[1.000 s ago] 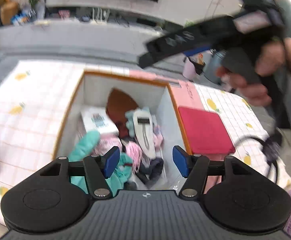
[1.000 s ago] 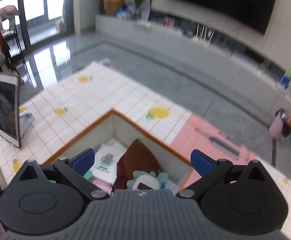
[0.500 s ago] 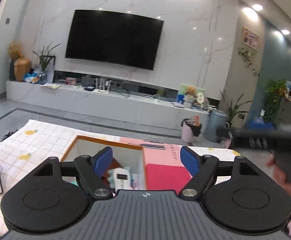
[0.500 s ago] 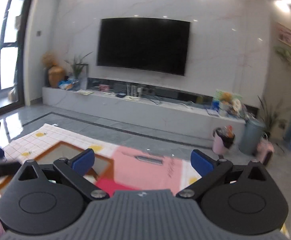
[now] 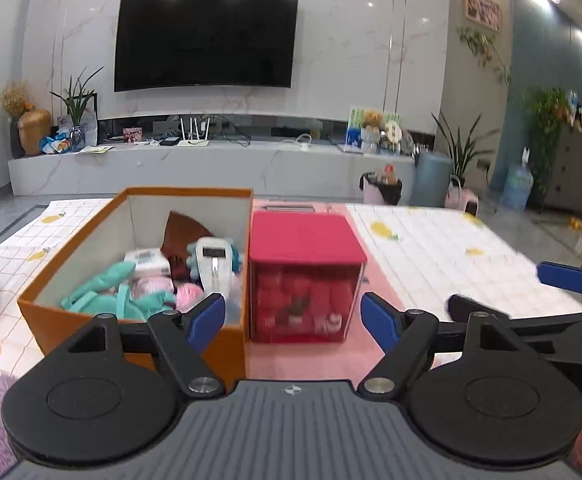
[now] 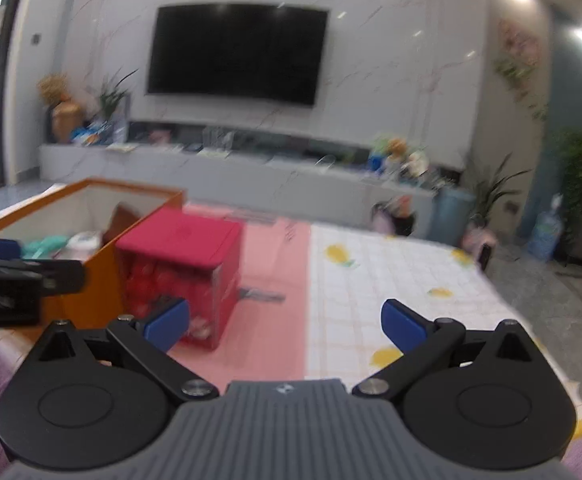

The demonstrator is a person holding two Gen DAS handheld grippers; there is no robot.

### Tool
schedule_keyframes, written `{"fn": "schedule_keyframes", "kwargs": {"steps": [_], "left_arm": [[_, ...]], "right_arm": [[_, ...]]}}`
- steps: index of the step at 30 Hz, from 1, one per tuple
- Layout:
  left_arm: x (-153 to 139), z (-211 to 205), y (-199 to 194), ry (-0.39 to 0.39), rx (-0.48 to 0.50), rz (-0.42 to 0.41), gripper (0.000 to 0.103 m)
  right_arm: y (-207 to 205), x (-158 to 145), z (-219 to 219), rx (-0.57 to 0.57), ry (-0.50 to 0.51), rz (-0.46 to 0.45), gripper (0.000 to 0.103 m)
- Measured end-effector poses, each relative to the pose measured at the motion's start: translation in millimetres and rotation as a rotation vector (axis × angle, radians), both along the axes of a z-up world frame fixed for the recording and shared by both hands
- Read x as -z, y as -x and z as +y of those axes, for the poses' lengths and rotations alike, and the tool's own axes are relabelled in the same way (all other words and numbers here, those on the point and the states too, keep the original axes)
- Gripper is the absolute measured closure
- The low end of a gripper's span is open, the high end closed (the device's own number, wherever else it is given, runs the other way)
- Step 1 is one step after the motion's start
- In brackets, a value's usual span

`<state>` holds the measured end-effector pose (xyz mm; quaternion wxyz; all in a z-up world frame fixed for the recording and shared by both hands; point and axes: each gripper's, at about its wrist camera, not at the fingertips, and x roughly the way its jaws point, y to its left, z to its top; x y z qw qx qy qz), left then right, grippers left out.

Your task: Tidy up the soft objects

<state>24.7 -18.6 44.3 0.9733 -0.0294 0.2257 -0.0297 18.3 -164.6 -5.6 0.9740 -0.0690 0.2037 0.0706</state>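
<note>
Red box [image 5: 305,280] contents blurred; both tongs gape empty.

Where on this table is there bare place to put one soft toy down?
The lemon-print tablecloth right of the red box is bare. The pink strip in front of that box is also bare. The orange box is crowded, and the red box stands close against it.

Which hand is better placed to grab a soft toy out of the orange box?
Left. The left gripper has open, empty jaws facing the orange box and its toys. The right gripper, also open, points at bare tablecloth, with the box off to its left.
</note>
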Motion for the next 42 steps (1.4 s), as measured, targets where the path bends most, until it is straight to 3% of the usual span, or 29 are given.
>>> {"fn": "schedule_keyframes", "kwargs": {"steps": [4,24,42], "left_arm": [[5.1,-9.2,7.6,-0.036,0.002,-0.001,0.013],[14.2,-18.1,16.3,-0.063,0.002,-0.053,0.013],[14.7,-15.2,15.9,-0.051,-0.005,-0.056,0.013]], "right_arm": [[8.8,7.1,-7.6,-0.024,-0.023,0.005,0.004],[12.1,13.0,-11.0,-0.034,-0.07,0.036,0.004],[11.4,13.6,-13.6,-0.036,-0.085,0.046,0.004]]}}
